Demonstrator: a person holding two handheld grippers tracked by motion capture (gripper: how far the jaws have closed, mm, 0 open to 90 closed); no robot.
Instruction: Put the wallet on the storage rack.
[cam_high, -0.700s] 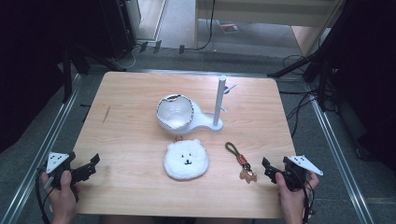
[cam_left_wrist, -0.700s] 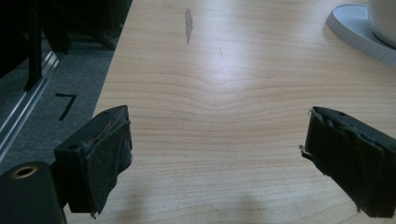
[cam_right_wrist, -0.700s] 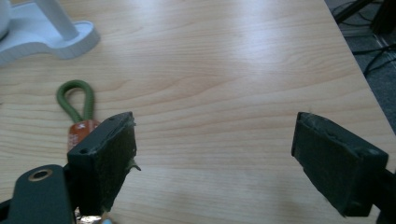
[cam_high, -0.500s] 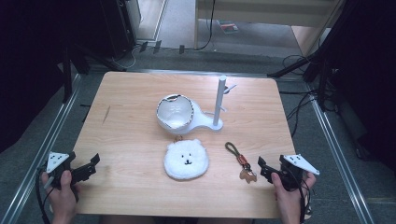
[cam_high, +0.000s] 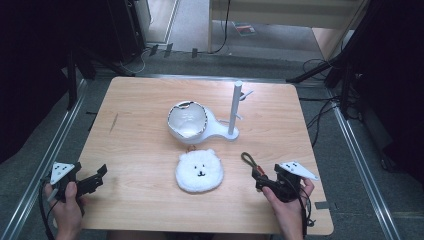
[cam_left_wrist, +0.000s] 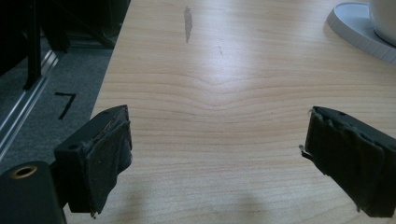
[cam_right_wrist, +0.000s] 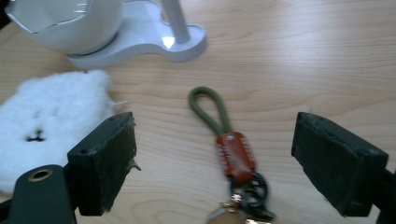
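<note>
A keychain (cam_high: 248, 161) with a green cord loop, a brown leather tab (cam_right_wrist: 236, 156) and metal rings lies on the wooden table (cam_high: 140, 115), right of a fluffy white bear-face pouch (cam_high: 199, 171). My right gripper (cam_high: 260, 181) stands open at the keychain's near end. In the right gripper view its jaws (cam_right_wrist: 217, 140) stand wide on either side of the tab without touching it. My left gripper (cam_high: 97, 177) stays open at the table's near left corner, with bare wood between its fingers (cam_left_wrist: 217, 154).
A white stand (cam_high: 222, 132) with an upright pole (cam_high: 235, 107) and a white bowl (cam_high: 187, 120) sits mid-table behind the pouch (cam_right_wrist: 46, 116). Its base (cam_left_wrist: 355, 28) shows far off in the left gripper view. Metal rails and dark floor flank the table.
My right gripper has moved left along the near edge until its jaws straddle the keychain. The left gripper has stayed where it was.
</note>
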